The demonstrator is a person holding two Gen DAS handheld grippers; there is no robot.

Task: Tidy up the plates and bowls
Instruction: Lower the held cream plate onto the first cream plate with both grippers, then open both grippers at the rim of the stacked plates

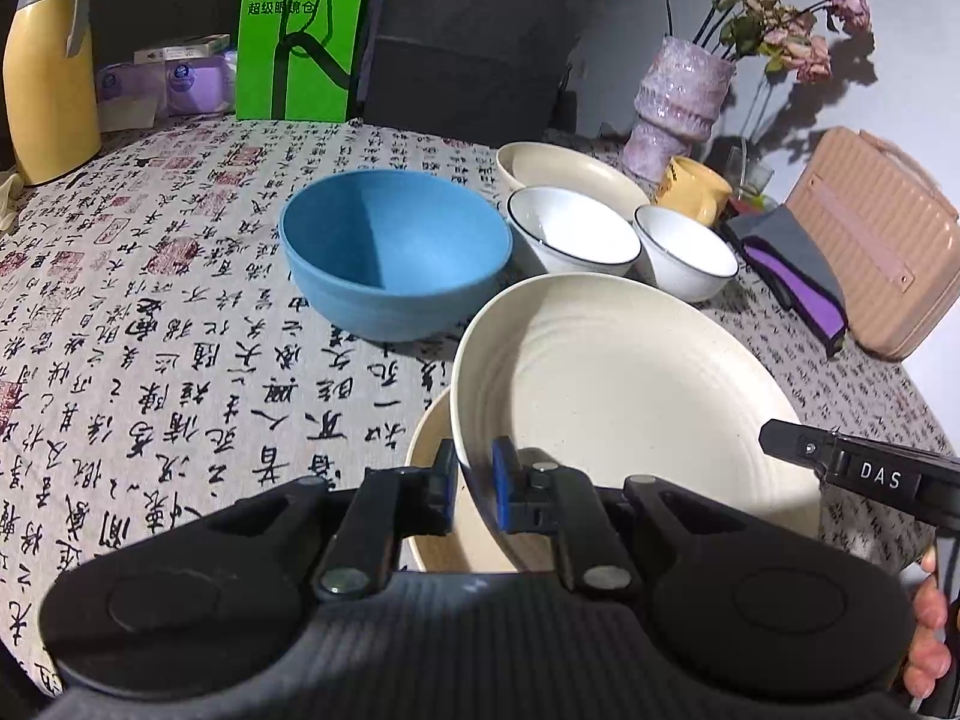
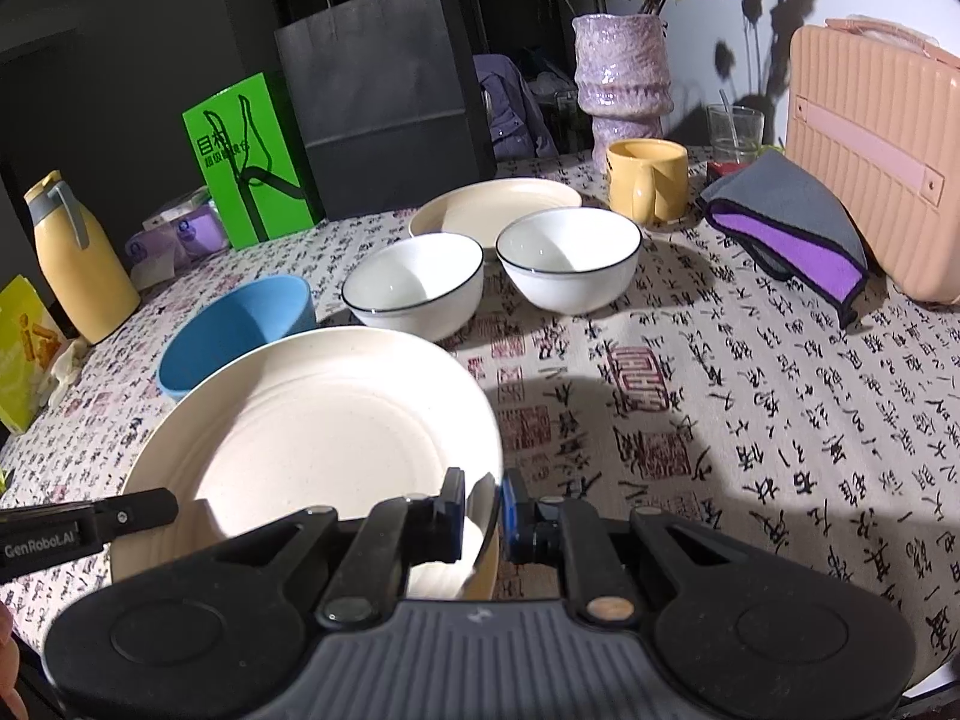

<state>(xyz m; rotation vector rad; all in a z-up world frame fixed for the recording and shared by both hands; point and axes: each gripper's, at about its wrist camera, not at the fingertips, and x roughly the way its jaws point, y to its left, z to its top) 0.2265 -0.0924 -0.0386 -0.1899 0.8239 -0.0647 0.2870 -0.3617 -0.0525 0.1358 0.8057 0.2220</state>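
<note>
Presently catalogued, largest first. Surface (image 2: 750,420): round, draped in a cloth printed with black calligraphy and red seals. Black paper bag (image 2: 384,90) and green bag (image 1: 300,30): upright at the far edge. Pink ribbed case (image 2: 876,168): at the right edge, with a grey and purple cloth (image 2: 792,228) lying against it. Lilac vase (image 2: 621,78): held wilted pink flowers. Yellow jug (image 1: 48,78): far left. Cream plate (image 1: 630,384): held tilted above the surface by both tools, directly over a second cream plate (image 1: 432,480) lying flat near the front edge. Blue bowl (image 1: 390,252): stood just behind the held plate. Third cream plate (image 2: 498,204): lay flat at the back, behind the two white bowls. White bowl, left (image 2: 414,282), and white bowl, right (image 2: 570,258): black-rimmed, side by side, close but apart. Yellow mug (image 2: 648,180): before the vase. Left tongs (image 1: 474,486): clamped on the held plate's near left rim, one blue pad on each face. Right tongs (image 2: 483,510): clamped on the same plate's right rim.
</note>
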